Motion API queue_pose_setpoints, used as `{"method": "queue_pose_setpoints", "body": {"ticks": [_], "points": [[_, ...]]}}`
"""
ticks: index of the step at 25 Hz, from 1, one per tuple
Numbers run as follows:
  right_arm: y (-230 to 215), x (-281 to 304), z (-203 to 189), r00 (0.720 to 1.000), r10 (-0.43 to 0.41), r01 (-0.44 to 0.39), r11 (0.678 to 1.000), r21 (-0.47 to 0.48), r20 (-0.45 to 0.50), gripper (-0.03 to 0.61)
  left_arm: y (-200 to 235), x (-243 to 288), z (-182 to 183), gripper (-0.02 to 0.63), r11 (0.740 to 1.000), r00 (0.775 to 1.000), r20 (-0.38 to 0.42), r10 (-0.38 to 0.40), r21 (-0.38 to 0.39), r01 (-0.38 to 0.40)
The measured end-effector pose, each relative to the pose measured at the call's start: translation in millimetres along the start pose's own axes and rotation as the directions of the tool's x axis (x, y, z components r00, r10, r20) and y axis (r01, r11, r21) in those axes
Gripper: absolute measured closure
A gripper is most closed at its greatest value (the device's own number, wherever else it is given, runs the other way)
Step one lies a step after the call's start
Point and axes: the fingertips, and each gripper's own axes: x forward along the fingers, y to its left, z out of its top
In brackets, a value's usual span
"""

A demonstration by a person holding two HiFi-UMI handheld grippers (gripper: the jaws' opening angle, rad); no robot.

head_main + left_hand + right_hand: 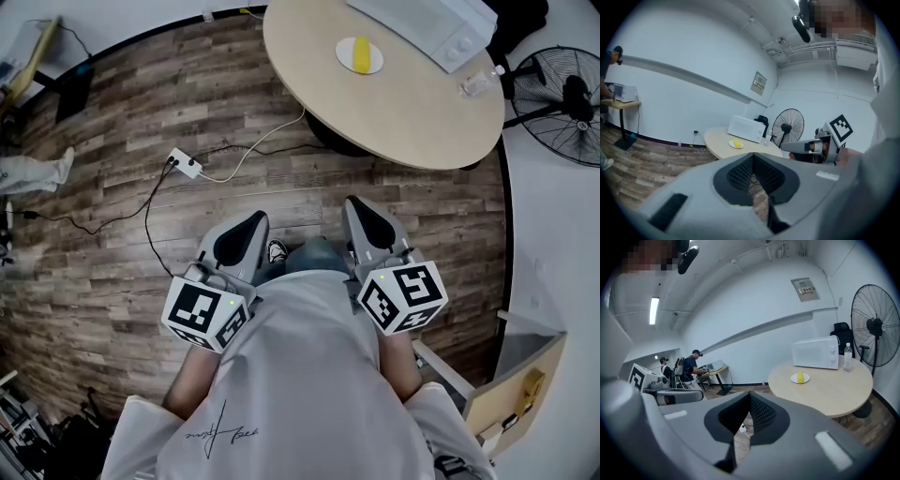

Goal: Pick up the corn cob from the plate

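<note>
The yellow corn cob (360, 53) lies on a small white plate (345, 58) on the round wooden table (403, 112), far ahead of both grippers. My left gripper (255, 217) and right gripper (354, 202) are held side by side close to the person's body, over the wood floor, pointing toward the table. Both are shut and hold nothing. In the left gripper view the corn cob (737, 142) shows small beyond the shut left gripper (753, 155). The right gripper view has the corn cob (800, 376) on its plate (806, 379), well past the shut right gripper (750, 394).
A white microwave (431, 23) and a water bottle (478, 82) stand on the table behind the plate. A black floor fan (562, 94) is right of the table. A power strip (185, 163) with cables lies on the floor. People (693, 364) work at a desk far off.
</note>
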Motion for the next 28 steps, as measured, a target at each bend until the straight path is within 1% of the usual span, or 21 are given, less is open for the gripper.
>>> {"method": "queue_pose_setpoints", "body": {"ticks": [4,9,15,22,28], "points": [[1,1,5,0.999,0.026,-0.026,0.999,0.032,0.021,0.566,3,5,-1,0.621,1.0,1.0,-0.011,-0.006,-0.005,0.006],[-14,5,17,0.998,-0.022,0.021,1.0,0.022,0.054,0.565,5,17,8,0.621,1.0,1.0,-0.014,-0.018,0.003,0.018],[-38,15,34,0.993,-0.075,0.072,0.997,0.035,0.089,0.565,18,36,23,0.621,1.0,1.0,-0.002,-0.009,0.005,0.009],[-72,40,54,0.99,-0.11,0.106,0.993,0.048,0.086,0.565,39,72,46,0.621,1.0,1.0,0.005,-0.005,0.005,0.005],[-107,66,74,0.99,-0.121,0.117,0.992,0.057,0.075,0.565,54,116,65,0.622,1.0,1.0,-0.009,-0.012,0.003,0.012]]}}
